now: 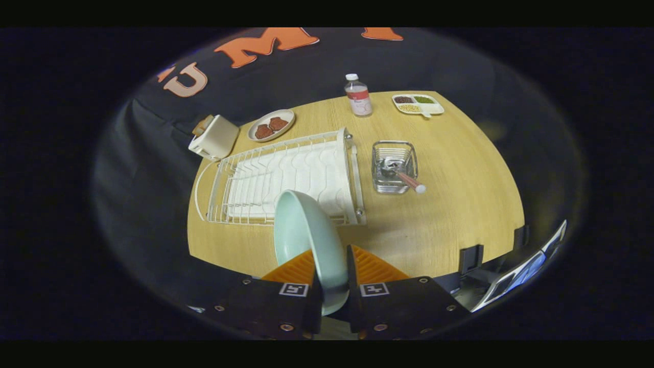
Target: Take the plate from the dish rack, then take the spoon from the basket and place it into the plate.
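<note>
**Plate held on edge in the claw, above the worktop**

From the camera riding on the claw (331,278), both fingers are clamped on the pale green plate (306,240), which stands on edge between them and rises ahead, its upper rim overlapping the near end of the white dish rack (286,176). The rack lies just beyond the fingers on the wooden worktop (460,204). Ahead and to the right sits a clear basket (393,166) with the spoon (403,176) inside, its handle poking over the near rim. Farther off stand a bottle (358,95), a divided tray of food (418,104), a dish of brown pieces (271,125) and a cream toaster (213,137).
</note>
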{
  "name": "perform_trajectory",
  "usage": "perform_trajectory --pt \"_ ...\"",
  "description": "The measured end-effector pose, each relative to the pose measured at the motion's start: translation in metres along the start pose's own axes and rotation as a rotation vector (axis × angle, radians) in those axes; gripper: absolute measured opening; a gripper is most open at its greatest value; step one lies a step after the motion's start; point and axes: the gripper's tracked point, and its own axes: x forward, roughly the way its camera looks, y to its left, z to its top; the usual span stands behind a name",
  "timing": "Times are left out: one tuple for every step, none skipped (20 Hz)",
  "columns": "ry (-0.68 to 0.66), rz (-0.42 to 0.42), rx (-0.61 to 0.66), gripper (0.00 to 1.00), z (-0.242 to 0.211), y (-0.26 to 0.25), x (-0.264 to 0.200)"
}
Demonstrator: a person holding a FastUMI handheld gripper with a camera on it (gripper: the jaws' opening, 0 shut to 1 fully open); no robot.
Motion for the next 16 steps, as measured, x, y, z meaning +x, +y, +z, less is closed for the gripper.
perform_trajectory --pt "0.010 0.015 0.015 0.22 -0.009 -0.003 0.006" --pt "0.021 0.032 0.032 0.22 -0.018 -0.004 0.012" --pt "0.027 0.054 0.046 0.22 -0.024 -0.004 0.018" --pt "0.030 0.073 0.063 0.22 -0.030 -0.007 0.024" --pt "0.029 0.086 0.078 0.22 -0.034 -0.008 0.030" --pt "0.027 0.097 0.085 0.22 -0.037 -0.009 0.036" --pt "0.024 0.104 0.085 0.22 -0.040 -0.010 0.042" --pt "0.027 0.114 0.083 0.22 -0.046 -0.012 0.048" --pt "0.032 0.123 0.081 0.22 -0.050 -0.012 0.055" --pt "0.031 0.132 0.074 0.22 -0.054 -0.013 0.062" --pt "0.027 0.136 0.068 0.22 -0.056 -0.014 0.068" --pt "0.021 0.137 0.064 0.22 -0.058 -0.015 0.075" --pt "0.013 0.142 0.061 0.22 -0.059 -0.015 0.082" --pt "0.006 0.169 0.077 0.22 -0.060 -0.012 0.085" --pt "0.013 0.186 0.095 0.22 -0.062 -0.011 0.090" --pt "0.016 0.207 0.110 0.23 -0.064 -0.009 0.093"
